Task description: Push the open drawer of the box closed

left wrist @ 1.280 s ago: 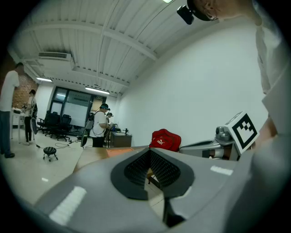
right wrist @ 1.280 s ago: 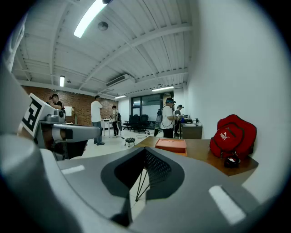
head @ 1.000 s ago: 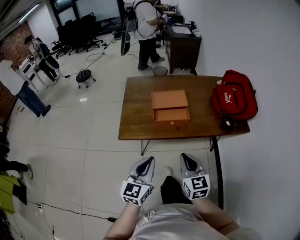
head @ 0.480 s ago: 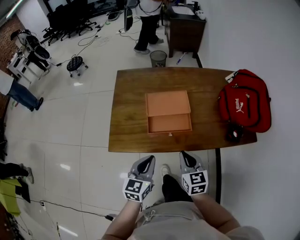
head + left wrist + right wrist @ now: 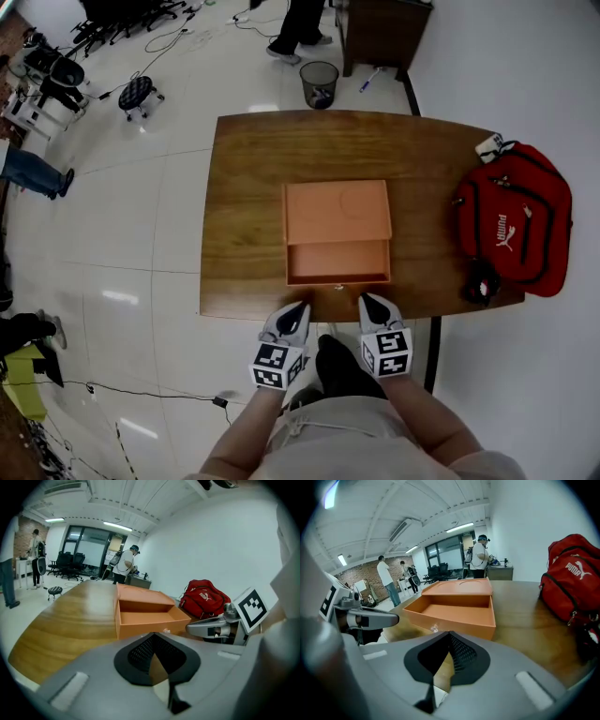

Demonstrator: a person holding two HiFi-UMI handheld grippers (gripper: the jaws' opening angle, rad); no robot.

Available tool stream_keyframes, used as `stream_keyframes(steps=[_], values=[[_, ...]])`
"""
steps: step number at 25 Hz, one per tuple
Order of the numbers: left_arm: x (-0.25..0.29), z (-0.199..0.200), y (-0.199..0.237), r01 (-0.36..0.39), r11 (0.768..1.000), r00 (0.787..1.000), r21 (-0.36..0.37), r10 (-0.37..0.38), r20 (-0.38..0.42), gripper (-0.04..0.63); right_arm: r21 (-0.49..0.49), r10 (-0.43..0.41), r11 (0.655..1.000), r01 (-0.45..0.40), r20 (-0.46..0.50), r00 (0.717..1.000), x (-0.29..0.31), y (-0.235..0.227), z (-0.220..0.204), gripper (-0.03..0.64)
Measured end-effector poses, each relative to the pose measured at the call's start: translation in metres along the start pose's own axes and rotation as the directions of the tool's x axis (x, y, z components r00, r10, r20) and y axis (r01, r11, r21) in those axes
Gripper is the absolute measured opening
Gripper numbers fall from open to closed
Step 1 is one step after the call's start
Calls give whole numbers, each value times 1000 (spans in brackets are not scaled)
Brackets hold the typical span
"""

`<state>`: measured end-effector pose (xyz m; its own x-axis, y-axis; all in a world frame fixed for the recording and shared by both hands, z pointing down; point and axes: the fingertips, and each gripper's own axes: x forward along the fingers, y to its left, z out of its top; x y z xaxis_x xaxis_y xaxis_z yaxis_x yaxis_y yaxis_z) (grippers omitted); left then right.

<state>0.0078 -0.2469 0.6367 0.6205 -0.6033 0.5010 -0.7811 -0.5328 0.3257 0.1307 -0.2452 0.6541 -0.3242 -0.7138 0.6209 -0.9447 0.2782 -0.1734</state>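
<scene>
An orange box (image 5: 337,210) lies in the middle of the wooden table (image 5: 246,187). Its drawer (image 5: 337,262) is pulled out toward me and is empty, with a small clear knob (image 5: 339,286) on its front. My left gripper (image 5: 292,316) hovers at the table's near edge, just left of the knob, jaws shut and empty. To the knob's right hangs my right gripper (image 5: 372,307), also shut with nothing held. The left gripper view shows the drawer (image 5: 150,619) ahead of the left gripper (image 5: 157,641). From the right gripper (image 5: 450,637) the drawer (image 5: 454,609) lies close ahead.
A red bag (image 5: 517,234) lies at the table's right end, with a small black object (image 5: 481,282) at its near corner. A bin (image 5: 320,82) stands on the floor beyond the table. People and office chairs are far off at the back.
The table and box have come much nearer. Both grippers, earlier over the floor short of the table, now reach its near edge in front of the drawer. They remain shut.
</scene>
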Motion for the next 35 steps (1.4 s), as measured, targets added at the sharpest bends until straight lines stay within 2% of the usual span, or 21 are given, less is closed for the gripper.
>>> stream_keyframes(steps=[4,8,15,23,31,35], values=[[22,-4,7,-13,999,1000,-49,11,-23,6,29,20,999,-19,-34,999,14,-8,-4,8],[32,1,15,-27,996,1000,-89,26,-13,6,27,41,999,-40,-48,998,23,-9,-1,8],[43,15,22,-19,996,1000,-89,17,-21,6,16,56,998,-56,-54,997,37,-12,13,8],[67,38,40,-2,995,1000,-104,1,-14,6,-16,28,999,-29,-26,999,61,-23,41,8],[90,61,55,-12,997,1000,-70,11,-14,6,-24,15,1000,-15,1,1000,82,-33,69,8],[92,63,57,-23,994,1000,-104,22,-10,6,-23,24,999,-24,-6,1000,84,-32,70,8]])
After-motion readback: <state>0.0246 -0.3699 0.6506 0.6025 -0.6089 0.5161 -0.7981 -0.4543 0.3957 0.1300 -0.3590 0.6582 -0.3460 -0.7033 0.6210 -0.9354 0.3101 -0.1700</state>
